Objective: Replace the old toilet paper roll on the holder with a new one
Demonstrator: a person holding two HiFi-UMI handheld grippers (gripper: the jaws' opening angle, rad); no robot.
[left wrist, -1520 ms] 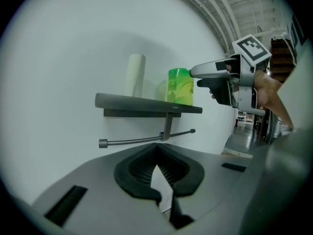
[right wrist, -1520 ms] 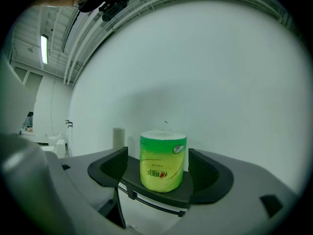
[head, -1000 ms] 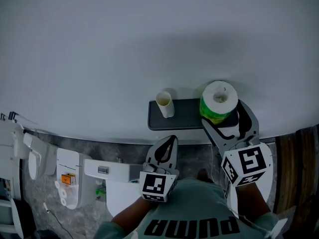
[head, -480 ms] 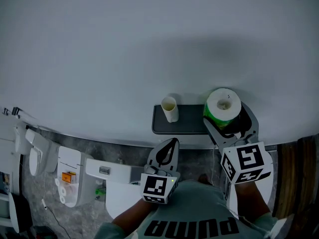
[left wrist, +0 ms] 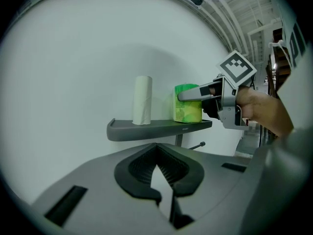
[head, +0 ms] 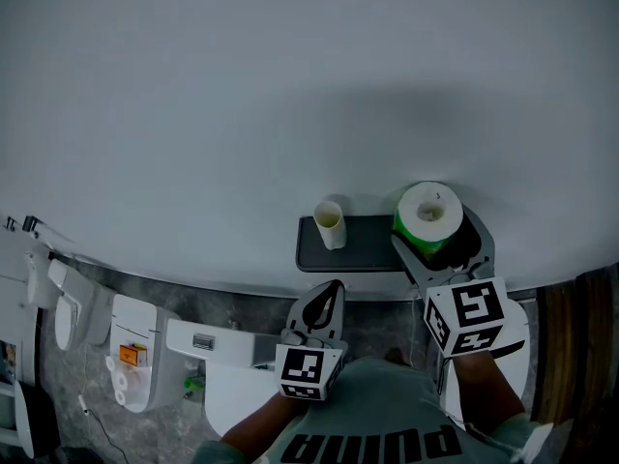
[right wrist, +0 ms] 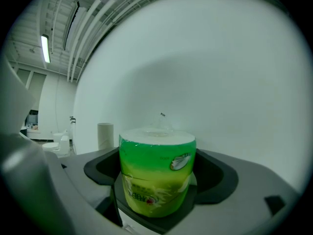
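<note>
holding | right claw point(head: 435, 232) still on green roll point(head: 428, 211) | left claw point(head: 332, 290) closed, unmoved

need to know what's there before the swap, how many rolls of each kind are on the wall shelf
green-wrapped full roll: 1
thin whitish roll: 1
total: 2

Plain white wall point(head: 290, 85) fills the far field. Grey marbled floor point(head: 232, 307) lies near; white unit with orange label point(head: 131, 351) stands near left.
</note>
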